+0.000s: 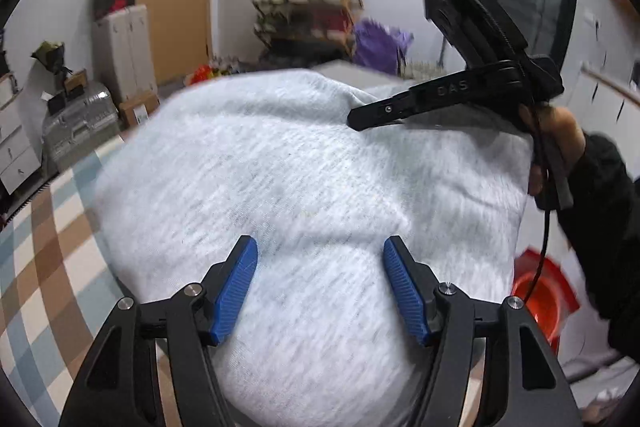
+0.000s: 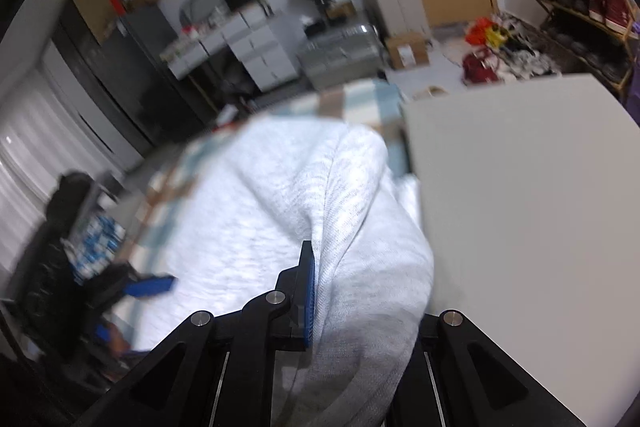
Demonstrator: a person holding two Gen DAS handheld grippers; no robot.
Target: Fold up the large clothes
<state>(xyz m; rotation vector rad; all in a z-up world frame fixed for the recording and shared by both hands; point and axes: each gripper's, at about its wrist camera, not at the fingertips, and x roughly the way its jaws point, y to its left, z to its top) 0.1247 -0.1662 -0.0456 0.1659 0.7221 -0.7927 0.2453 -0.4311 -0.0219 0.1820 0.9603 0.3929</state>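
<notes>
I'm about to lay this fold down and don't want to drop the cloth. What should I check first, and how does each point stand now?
1. Right gripper shut on the grey garment: ok.
2. Left gripper open, nothing pinched: ok if only guiding; not ok if it should hold.
3. Garment lies over the checked cloth: ok.
4. Fold edges lined up: cannot tell, blurred.
5. White board beside the garment, clear of the fold: cannot tell.
</notes>
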